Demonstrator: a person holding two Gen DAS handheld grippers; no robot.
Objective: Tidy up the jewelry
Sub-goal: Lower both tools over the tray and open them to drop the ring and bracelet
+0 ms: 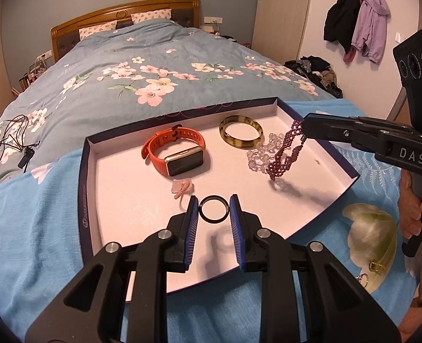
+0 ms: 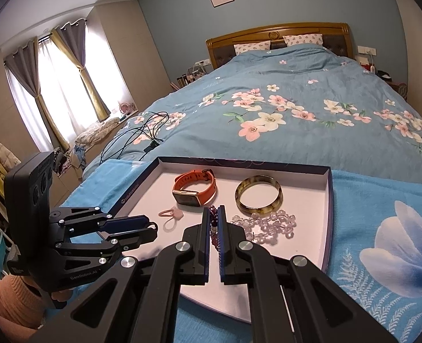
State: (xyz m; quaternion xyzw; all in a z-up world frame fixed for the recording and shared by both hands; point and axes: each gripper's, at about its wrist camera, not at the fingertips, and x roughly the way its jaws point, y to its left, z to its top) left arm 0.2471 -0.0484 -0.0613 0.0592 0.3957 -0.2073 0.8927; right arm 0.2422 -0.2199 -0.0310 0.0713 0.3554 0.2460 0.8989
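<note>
In the left wrist view my left gripper (image 1: 213, 208) is shut on a thin black ring (image 1: 213, 219), held just above the near part of a white-lined tray (image 1: 81, 188). To the right, my right gripper (image 1: 303, 131) is shut on a purple beaded bracelet (image 1: 285, 154) that dangles over the tray's right side. In the right wrist view the purple beads (image 2: 213, 230) sit between the pads of the right gripper (image 2: 214, 210). The tray holds an orange smartwatch (image 1: 174, 154), an amber bangle (image 1: 241, 135), a clear bead bracelet (image 1: 261, 154) and a small pink hair tie (image 1: 182, 188).
The tray lies on a light blue towel (image 1: 34, 228) at the foot of a floral bed. A pale yellow-green shell-shaped dish (image 1: 371, 240) with small earrings sits right of the tray. Black cables (image 1: 8, 137) lie on the quilt at left. A person's hand (image 1: 413, 208) grips the right tool.
</note>
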